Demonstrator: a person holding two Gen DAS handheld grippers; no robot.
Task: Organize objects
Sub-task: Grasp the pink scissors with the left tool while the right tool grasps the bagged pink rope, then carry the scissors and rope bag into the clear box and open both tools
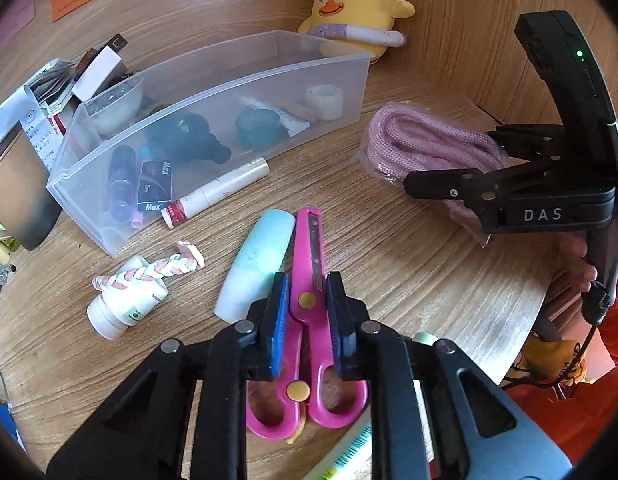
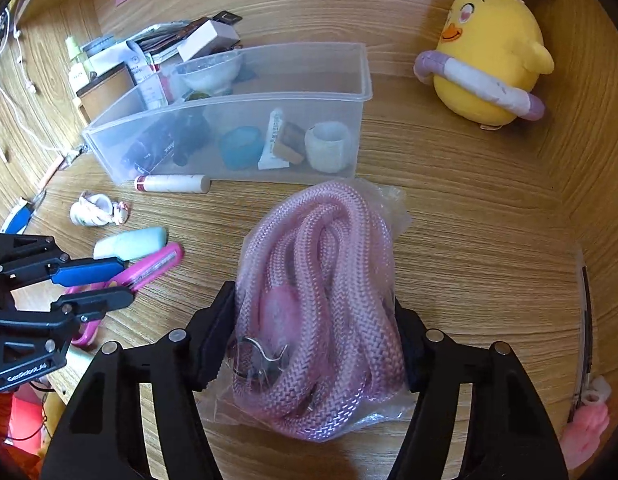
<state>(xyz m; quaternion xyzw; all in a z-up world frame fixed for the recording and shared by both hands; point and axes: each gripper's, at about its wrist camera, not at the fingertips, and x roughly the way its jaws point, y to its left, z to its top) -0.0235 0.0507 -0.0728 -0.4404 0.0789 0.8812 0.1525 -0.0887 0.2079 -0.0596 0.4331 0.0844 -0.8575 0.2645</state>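
My left gripper point(image 1: 307, 300) is shut on pink scissors point(image 1: 309, 264) near the pivot, blades pointing away; it also shows in the right wrist view point(image 2: 109, 284). My right gripper point(image 2: 313, 328) is shut on a bagged pink rope point(image 2: 321, 300), its fingers pressing the bag from both sides; it shows at the right of the left wrist view point(image 1: 449, 184) on the rope point(image 1: 421, 144). A clear plastic bin point(image 1: 213, 92) point(image 2: 357, 80) holds several small items. A pale blue tube point(image 1: 257, 256) lies beside the scissors.
A white tube point(image 1: 217, 192) lies against the bin. A small white bottle point(image 1: 125, 304) and braided pink-white band point(image 1: 149, 272) lie left. A yellow chick plush point(image 2: 489, 52) stands at the back. Papers and boxes point(image 2: 169, 44) are stacked behind the bin.
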